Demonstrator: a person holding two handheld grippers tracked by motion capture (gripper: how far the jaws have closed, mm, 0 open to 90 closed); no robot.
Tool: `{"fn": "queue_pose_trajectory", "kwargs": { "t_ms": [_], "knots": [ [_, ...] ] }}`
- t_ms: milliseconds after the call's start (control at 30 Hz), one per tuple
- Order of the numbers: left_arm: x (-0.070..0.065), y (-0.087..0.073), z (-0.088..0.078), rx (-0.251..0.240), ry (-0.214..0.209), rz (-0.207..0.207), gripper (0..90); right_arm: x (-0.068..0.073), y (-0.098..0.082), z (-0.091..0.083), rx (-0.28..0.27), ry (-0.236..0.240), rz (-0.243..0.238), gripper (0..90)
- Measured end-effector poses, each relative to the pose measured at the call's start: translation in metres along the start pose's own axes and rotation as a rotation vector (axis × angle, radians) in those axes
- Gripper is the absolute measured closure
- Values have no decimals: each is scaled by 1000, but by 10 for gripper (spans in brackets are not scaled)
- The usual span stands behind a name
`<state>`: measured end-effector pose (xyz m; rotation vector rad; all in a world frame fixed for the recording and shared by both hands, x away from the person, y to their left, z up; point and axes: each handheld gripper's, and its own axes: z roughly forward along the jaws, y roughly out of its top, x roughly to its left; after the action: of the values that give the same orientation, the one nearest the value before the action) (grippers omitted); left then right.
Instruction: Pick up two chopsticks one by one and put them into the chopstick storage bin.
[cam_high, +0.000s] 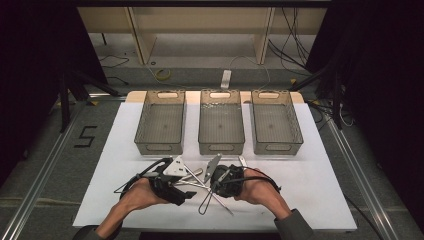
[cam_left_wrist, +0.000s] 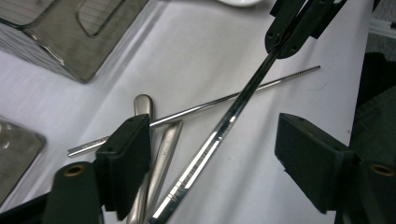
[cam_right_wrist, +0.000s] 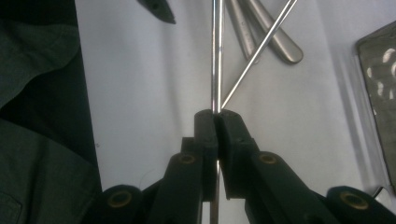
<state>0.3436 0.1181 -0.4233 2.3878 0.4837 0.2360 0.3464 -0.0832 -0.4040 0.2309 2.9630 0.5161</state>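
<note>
A long flat shiny metal utensil (cam_left_wrist: 219, 135) runs level above the white board (cam_high: 310, 185). My right gripper (cam_right_wrist: 216, 116) is shut on one end of it (cam_right_wrist: 215, 56). In the left gripper view, the right gripper (cam_left_wrist: 289, 32) shows at the top, clamped on the utensil's far end. My left gripper (cam_left_wrist: 212, 135) is open, its jaws astride the utensil's near part with a gap on both sides. Under it a thin metal rod (cam_left_wrist: 261, 86) lies across two spoon-like handles (cam_left_wrist: 142, 105). In the high view, the left gripper (cam_high: 187, 192) and right gripper (cam_high: 212, 187) face each other near the front edge.
Three empty mesh baskets stand in a row at the back of the board: left (cam_high: 160, 146), middle (cam_high: 221, 147), right (cam_high: 277, 147). The rod (cam_right_wrist: 261, 46) and handles (cam_right_wrist: 275, 37) lie just past the right gripper. A dark sleeve (cam_right_wrist: 37, 70) is close at its left.
</note>
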Motion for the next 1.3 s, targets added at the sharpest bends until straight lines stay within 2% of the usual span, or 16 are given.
{"fn": "queue_pose_trajectory", "kwargs": {
  "t_ms": [167, 300, 400, 633, 667, 833, 933, 1067, 1167, 1200, 1233, 1300],
  "knots": [
    [-4, 3, 4, 32, -23, 48, 344, 4, 0, 2, 3, 10, -14, 869],
    [-8, 4, 6, 44, -44, 62, 435, 8, 1, 4, 6, 15, -41, 869],
    [-10, 5, 8, 70, -53, 79, 488, 8, 2, 5, 18, 25, -63, 869],
    [-15, 4, 13, 115, -88, 119, 588, 9, 2, 6, 32, 30, -78, 869],
    [-15, 4, 14, 118, -90, 122, 625, 10, 2, 8, 35, 32, -86, 869],
    [-17, 3, 14, 130, -102, 140, 698, 11, 2, 10, 53, 37, -94, 869],
    [-17, 3, 15, 133, -108, 153, 746, 12, 2, 11, 46, 37, -117, 869],
    [-18, 2, 15, 141, -130, 168, 779, 13, 2, 11, 55, 52, -132, 865],
    [-19, 1, 14, 144, -167, 179, 803, 12, 1, 12, 37, 58, -124, 847],
    [-19, 1, 14, 139, -179, 182, 830, 9, 0, 10, 32, 53, -105, 810],
    [-20, 1, 14, 131, -171, 185, 830, 9, 0, 10, 32, 53, -105, 810],
    [-18, 0, 13, 127, -162, 179, 834, 2, -3, 2, -27, 62, -13, 727]
  ]
}}
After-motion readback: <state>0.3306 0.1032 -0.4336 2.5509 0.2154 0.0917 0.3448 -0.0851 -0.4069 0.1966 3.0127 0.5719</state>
